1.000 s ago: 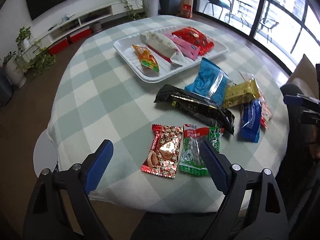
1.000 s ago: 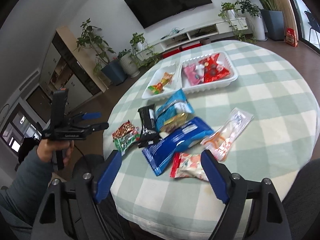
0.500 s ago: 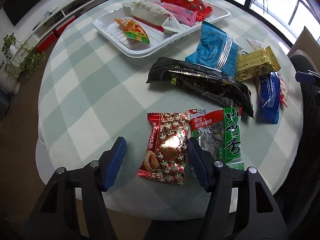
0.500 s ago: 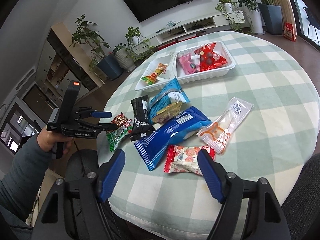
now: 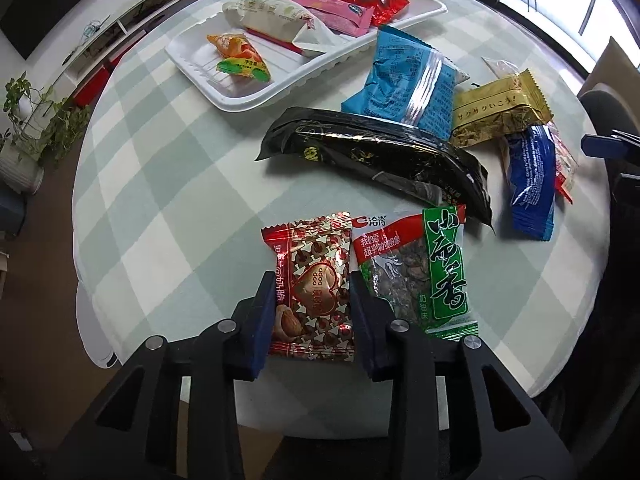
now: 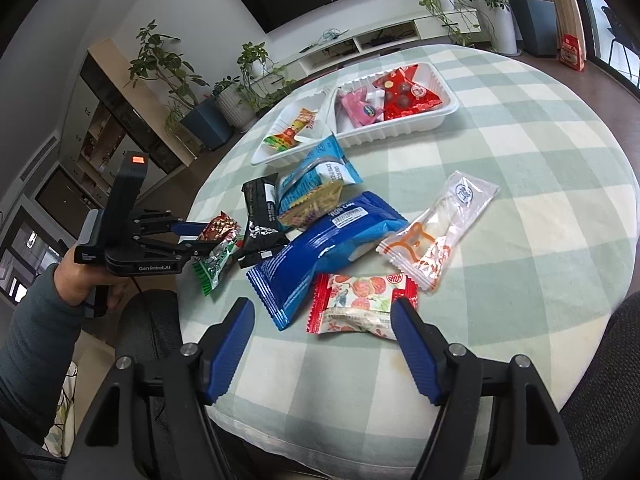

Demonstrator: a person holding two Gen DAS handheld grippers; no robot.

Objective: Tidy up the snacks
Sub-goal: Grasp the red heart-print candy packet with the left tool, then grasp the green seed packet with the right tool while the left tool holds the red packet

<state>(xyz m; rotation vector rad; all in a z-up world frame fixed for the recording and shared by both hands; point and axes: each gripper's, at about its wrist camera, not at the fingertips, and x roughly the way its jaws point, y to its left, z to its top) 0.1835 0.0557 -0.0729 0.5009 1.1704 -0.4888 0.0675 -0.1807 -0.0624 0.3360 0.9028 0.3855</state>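
My left gripper is shut on a red foil nut packet lying at the near edge of the round checked table; it also shows in the right wrist view. A green seed packet lies touching it on the right. A white tray at the back holds several snacks. My right gripper is open, its fingers either side of a red-and-white packet, above the table.
Loose snacks on the table: a black bag, a light blue bag, a gold packet, a dark blue bag and a clear packet. Plants and a TV shelf stand behind.
My left gripper moved forward and down and closed on the red foil packet. My right gripper drew nearer to the red-and-white packet and stayed open.
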